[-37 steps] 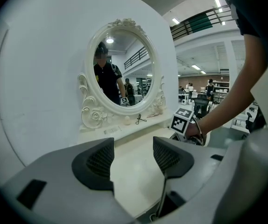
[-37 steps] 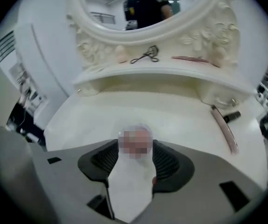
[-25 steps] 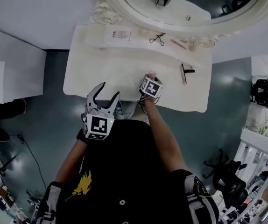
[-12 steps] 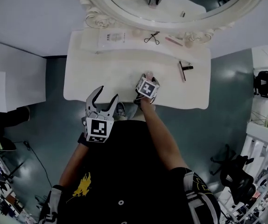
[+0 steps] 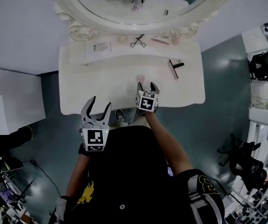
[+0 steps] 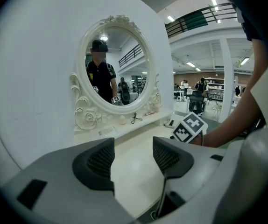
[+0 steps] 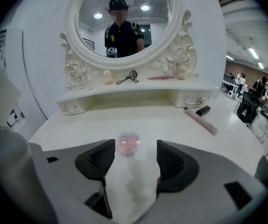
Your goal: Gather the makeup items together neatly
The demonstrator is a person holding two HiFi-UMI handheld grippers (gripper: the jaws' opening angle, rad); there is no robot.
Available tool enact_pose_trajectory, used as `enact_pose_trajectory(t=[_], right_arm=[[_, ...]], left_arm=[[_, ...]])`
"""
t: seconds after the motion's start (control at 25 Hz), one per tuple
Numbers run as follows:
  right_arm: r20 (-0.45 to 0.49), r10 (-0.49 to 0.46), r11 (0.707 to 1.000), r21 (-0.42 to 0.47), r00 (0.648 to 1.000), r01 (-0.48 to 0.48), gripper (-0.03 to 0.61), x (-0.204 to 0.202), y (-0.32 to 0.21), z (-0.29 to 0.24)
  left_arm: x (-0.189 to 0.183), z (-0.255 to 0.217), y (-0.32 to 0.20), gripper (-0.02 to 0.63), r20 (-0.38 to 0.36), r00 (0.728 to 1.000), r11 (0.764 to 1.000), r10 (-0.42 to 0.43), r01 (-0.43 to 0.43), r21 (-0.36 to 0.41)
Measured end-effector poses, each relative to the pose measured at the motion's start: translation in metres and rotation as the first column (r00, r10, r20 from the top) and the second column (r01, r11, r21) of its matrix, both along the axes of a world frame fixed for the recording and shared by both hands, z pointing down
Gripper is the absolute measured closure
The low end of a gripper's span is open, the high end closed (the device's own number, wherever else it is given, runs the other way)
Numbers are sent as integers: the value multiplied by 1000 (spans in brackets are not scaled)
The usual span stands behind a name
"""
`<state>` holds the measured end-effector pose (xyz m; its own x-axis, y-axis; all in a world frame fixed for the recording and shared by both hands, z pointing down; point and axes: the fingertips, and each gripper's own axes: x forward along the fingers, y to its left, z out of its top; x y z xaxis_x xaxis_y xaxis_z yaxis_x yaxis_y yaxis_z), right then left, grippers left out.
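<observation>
A small pink heart-shaped compact [image 5: 140,78] [image 7: 129,143] lies on the white dressing table [image 5: 78,87], just ahead of the tips of my right gripper [image 5: 146,85] [image 7: 135,160]. Its jaws are opening, and the pads are clear of the compact. My left gripper [image 5: 101,102] [image 6: 133,157] hangs open and empty off the table's front edge. On the shelf under the mirror lie an eyelash curler [image 5: 137,41] [image 7: 127,77], a pink stick [image 5: 160,40] [image 7: 160,77] and two sponges [image 7: 108,76] [image 7: 181,71]. A pale tube with a black cap [image 5: 174,68] [image 7: 201,120] lies at the table's right.
A clear packet [image 5: 99,48] rests at the shelf's left end. The oval mirror [image 5: 138,3] with its ornate white frame stands behind the shelf against the wall. Grey floor lies to either side of the table, with a white cabinet [image 5: 8,97] at the left.
My right gripper has let go of the pink compact and drawn back toward the table's front edge. The left gripper stays open where it was.
</observation>
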<state>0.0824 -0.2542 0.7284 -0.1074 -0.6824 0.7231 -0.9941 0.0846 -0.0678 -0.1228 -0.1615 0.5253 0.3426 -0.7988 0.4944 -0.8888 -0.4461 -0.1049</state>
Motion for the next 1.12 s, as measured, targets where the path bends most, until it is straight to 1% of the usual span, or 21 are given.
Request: enact_pose_trajectory(t=[0.12,0.16,0.2,0.28,0.4,0.48,0.56,0.64,0.72,0.76,0.84,0.88,1.0,1.04,1.12], right_arm=[[-86,7,999,45,996,-3,318,64,-12,-9],[-120,9,999,46,993,-3,350,88,-19,-10],[-151,7,999,35,988,-2,368,111,-24,-7],[-197,-3,1000,-6,980,2,374,152,-32,3],[-230,-18,999,-35,973,10,377,188,-38,13],[-241,-26,999,-46,970,15,384,196,-42,21],[-234,-33,998,-61,972,20,388,195,-44,27],[-234,-47,997,-70,971,32,419,188,-43,25],[-237,-58,997,-61,970,44,487,180,-41,20],[-236,-55,997,-58,970,43,492,177,-40,21],[-221,-37,997,-67,975,22,459,178,-40,30],[-209,-28,997,-75,977,13,457,178,-39,34],[-171,-13,996,-85,985,-2,493,172,-40,35],[-152,5,997,-76,988,-16,494,169,-40,30],[-92,70,996,-50,993,-75,495,163,-36,18]], left_arm=[[2,3,-6,350,-1,1000,1000,15,-15,-5],[4,3,-9,350,1,1000,1000,21,-21,-6],[6,3,-10,350,4,1000,1000,25,-25,-6],[9,4,-13,350,8,1000,1000,28,-28,-8],[15,5,-15,350,15,999,999,32,-32,-18],[18,7,-16,350,18,999,999,36,-35,-21],[21,7,-19,350,21,999,999,39,-39,-22],[23,5,-21,350,25,999,999,41,-40,-20],[24,3,-21,350,25,999,999,41,-40,-16],[24,2,-22,350,25,999,999,41,-41,-14],[24,3,-22,350,25,999,999,45,-44,-15],[25,3,-20,350,26,999,999,48,-48,-16],[25,2,-17,350,33,998,999,54,-53,-12],[24,1,-16,350,33,998,999,51,-51,-8],[23,-1,-13,350,27,999,999,43,-43,0]])
